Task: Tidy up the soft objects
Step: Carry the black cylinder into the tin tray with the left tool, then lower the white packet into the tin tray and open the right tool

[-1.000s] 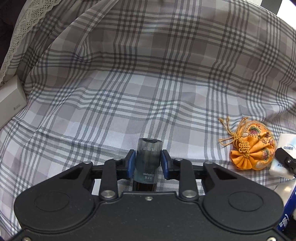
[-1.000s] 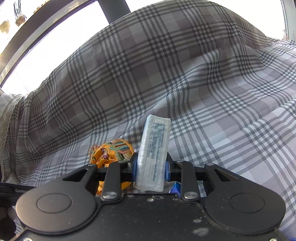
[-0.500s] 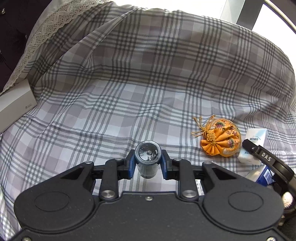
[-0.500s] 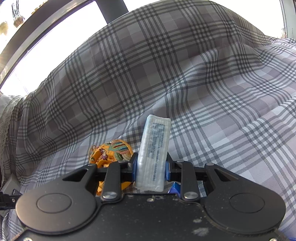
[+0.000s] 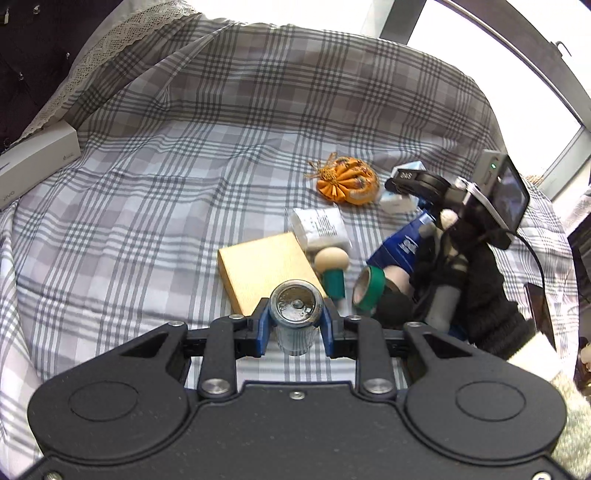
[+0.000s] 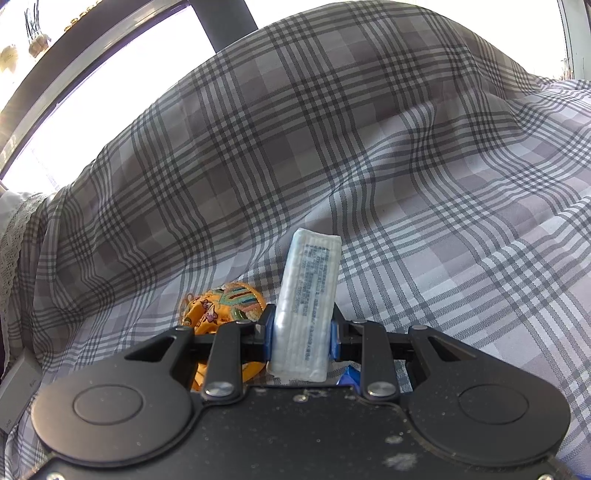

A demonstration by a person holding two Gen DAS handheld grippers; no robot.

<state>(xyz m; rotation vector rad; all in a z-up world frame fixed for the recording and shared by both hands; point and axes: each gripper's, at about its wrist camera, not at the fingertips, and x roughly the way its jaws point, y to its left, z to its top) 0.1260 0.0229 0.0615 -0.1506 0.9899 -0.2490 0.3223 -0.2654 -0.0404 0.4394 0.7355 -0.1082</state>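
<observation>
Left gripper point(image 5: 296, 324): jaws closed part-way and clamped on a small dark bottle point(image 5: 295, 317), one blue pad on each side of its body, its round end facing the camera; the bottle is held clear above the plaid bedspread point(image 5: 155, 192). Right gripper point(image 6: 301, 334): jaws likewise clamped, on a white tissue pack point(image 6: 308, 302) held on edge, printed face showing, its upper end projecting well beyond the fingertips. In the left wrist view the right gripper point(image 5: 404, 184) appears at the right edge of the bed, in a hand in a black glove point(image 5: 476, 291), with the tissue pack point(image 5: 397, 199) partly hidden beneath it. Just beside that pack, toward the middle of the bed, lies an orange embroidered pouch point(image 5: 347, 181) with a tassel; the right wrist view shows the same pouch point(image 6: 221, 306) immediately left of the jaws, resting on the bedspread point(image 6: 406, 166). Nearer the front edge lie a second white packet point(image 5: 320, 227), a wooden block point(image 5: 264, 271), a wooden peg with a green base point(image 5: 332, 271), a roll with a green band point(image 5: 369, 288) and a blue tube point(image 5: 400, 245), grouped close together, several touching. A white box point(image 5: 35, 164) sits at the left edge of the bed. A window frame point(image 5: 480, 33) runs behind the far edge.
</observation>
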